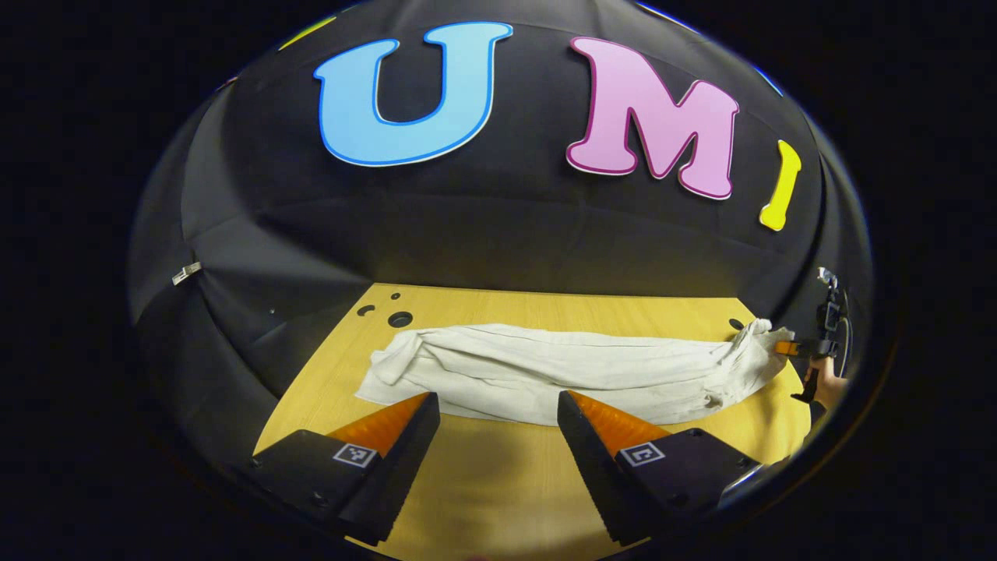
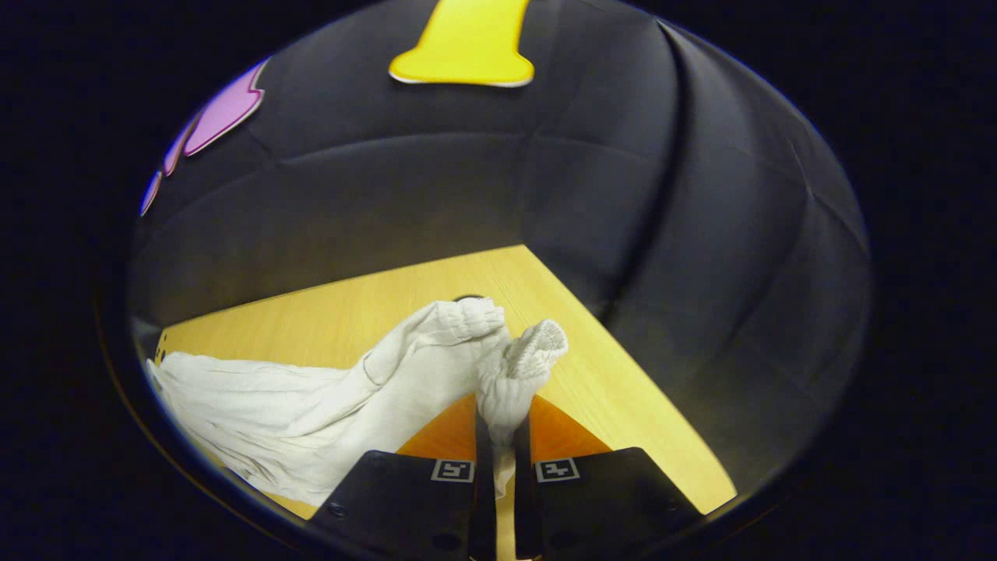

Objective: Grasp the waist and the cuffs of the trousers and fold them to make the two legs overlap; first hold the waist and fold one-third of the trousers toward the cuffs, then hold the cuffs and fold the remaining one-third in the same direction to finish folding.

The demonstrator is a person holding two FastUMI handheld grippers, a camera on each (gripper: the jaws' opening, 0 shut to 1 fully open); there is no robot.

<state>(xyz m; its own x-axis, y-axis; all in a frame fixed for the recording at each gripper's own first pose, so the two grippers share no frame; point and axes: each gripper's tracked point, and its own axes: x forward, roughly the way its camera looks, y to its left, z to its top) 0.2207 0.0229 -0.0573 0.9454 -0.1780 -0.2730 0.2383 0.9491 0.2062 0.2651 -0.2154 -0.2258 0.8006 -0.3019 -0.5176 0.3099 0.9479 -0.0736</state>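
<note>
White trousers (image 1: 561, 370) lie stretched left to right across the wooden table (image 1: 475, 483), legs bunched together. My left gripper (image 1: 496, 401) is open just in front of their near edge, at the middle, with nothing between its fingers. At the far right end, the right gripper (image 1: 787, 348) pinches the cloth, held by a hand (image 1: 827, 387). In the right gripper view the right gripper (image 2: 499, 409) is shut on a ribbed, elastic end of the trousers (image 2: 514, 366), slightly lifted; the rest of the trousers (image 2: 273, 405) trails away to the left over the table (image 2: 350, 312).
Round holes (image 1: 399, 319) mark the table's back left corner, another hole (image 1: 736, 323) sits near the trousers' right end. The booth's black cloth wall closes the table behind and at both sides. The table's right edge (image 2: 623, 366) runs close to the right gripper.
</note>
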